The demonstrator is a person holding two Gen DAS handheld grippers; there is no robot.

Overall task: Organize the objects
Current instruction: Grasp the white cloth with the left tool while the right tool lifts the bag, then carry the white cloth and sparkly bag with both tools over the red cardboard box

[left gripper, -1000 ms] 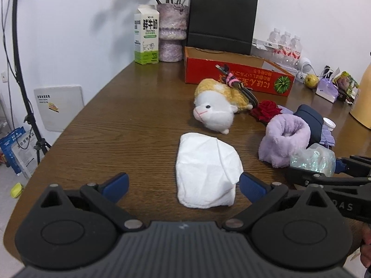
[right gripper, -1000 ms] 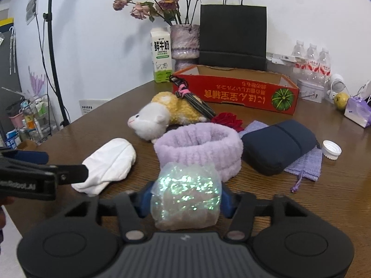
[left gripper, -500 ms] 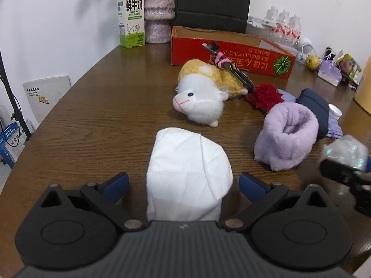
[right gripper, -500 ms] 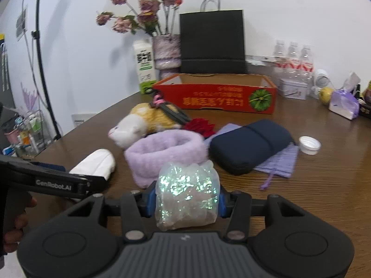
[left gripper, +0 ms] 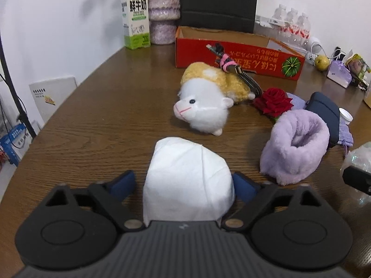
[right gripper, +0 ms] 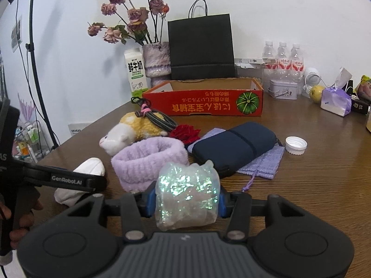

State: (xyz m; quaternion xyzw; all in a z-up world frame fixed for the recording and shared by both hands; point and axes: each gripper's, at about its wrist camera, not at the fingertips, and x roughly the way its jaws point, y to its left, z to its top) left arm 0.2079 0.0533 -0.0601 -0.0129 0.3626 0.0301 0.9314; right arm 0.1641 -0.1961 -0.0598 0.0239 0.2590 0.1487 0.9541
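A white cloth bundle lies on the wooden table between the fingers of my left gripper, which is open around it with a gap on the left side. It also shows in the right wrist view. My right gripper is shut on an iridescent plastic packet and holds it above the table. A red cardboard box stands open at the back. A plush hamster, a lilac fluffy band, a red rose and a navy pouch lie in between.
A bundled cable rests on the plush. A lilac drawstring bag lies under the pouch, a white cap beside it. A milk carton, vase, black paper bag and water bottles line the back wall.
My left gripper has moved forward so the white cloth now sits between its fingers. My right gripper has risen and shifted right with the packet still held.
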